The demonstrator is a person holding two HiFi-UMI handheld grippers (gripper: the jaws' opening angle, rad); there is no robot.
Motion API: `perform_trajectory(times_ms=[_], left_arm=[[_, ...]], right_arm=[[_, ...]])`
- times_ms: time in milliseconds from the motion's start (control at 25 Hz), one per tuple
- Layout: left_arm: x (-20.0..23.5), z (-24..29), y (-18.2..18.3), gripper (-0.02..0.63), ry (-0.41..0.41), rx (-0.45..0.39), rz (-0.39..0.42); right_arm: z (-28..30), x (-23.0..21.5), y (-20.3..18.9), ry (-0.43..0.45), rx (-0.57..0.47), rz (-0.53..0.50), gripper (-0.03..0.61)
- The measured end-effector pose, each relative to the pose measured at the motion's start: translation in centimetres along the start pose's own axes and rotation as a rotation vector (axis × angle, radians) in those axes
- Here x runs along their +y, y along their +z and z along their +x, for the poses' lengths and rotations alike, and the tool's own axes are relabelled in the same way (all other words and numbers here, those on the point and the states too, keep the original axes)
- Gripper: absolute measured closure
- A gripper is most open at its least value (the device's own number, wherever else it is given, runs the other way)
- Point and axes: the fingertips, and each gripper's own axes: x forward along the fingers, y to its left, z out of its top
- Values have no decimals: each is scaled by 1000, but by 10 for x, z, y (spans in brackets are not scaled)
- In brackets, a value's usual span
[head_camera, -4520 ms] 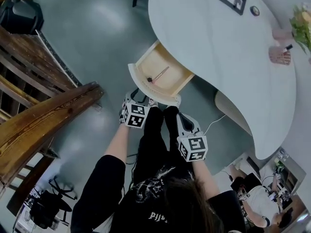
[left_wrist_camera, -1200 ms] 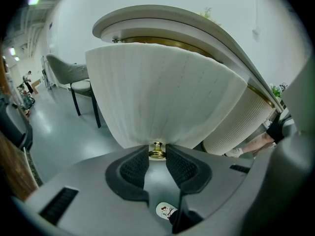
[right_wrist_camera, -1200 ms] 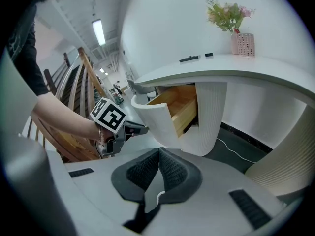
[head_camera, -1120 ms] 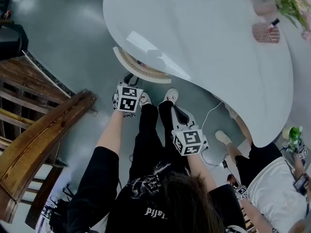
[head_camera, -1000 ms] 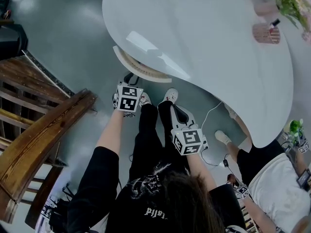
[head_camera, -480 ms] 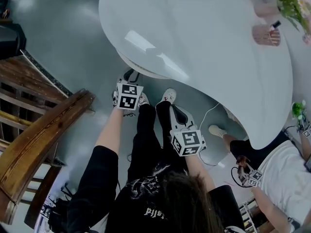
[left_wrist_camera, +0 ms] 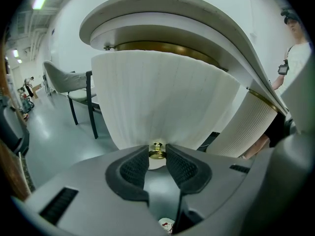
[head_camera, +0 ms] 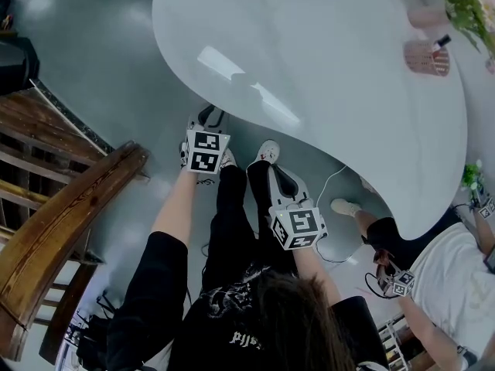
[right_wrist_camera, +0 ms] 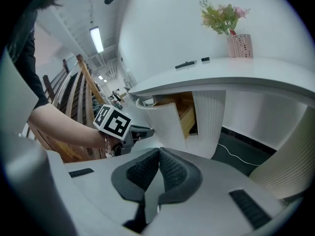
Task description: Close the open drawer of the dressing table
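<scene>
The white curved dressing table (head_camera: 325,68) fills the top of the head view, and its drawer is hidden under the tabletop there. In the left gripper view the ribbed white drawer front (left_wrist_camera: 157,97) stands close ahead. My left gripper (left_wrist_camera: 156,149) is shut on its small brass knob (left_wrist_camera: 157,152). In the right gripper view the drawer (right_wrist_camera: 165,119) still stands a little out, with a strip of wooden side showing. My right gripper (right_wrist_camera: 159,154) is shut on nothing, held back from the table near the person's legs (head_camera: 272,170). The left gripper (head_camera: 206,122) reaches under the table edge.
A wooden stair railing (head_camera: 62,199) runs along the left. A flower vase (head_camera: 464,6) and a pink holder (head_camera: 428,56) stand on the tabletop. Another person (head_camera: 433,277) is at the lower right, and a cable (head_camera: 336,184) lies on the floor. A dark chair (left_wrist_camera: 74,90) stands beyond the table.
The drawer, wide open earlier, has slid in under the tabletop and no longer shows in the head view. My left gripper moved with it toward the table. The right gripper stayed put.
</scene>
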Motion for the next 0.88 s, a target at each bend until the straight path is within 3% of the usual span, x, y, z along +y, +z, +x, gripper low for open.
perform_trajectory(times_ms=[640, 880], left_arm=[[-1, 23, 25, 494, -2, -65, -15], [-1, 31, 40, 494, -4, -106, 13]], right_arm=[[12, -2, 23, 16, -52, 8, 552], [20, -2, 29, 42, -57, 2, 552]])
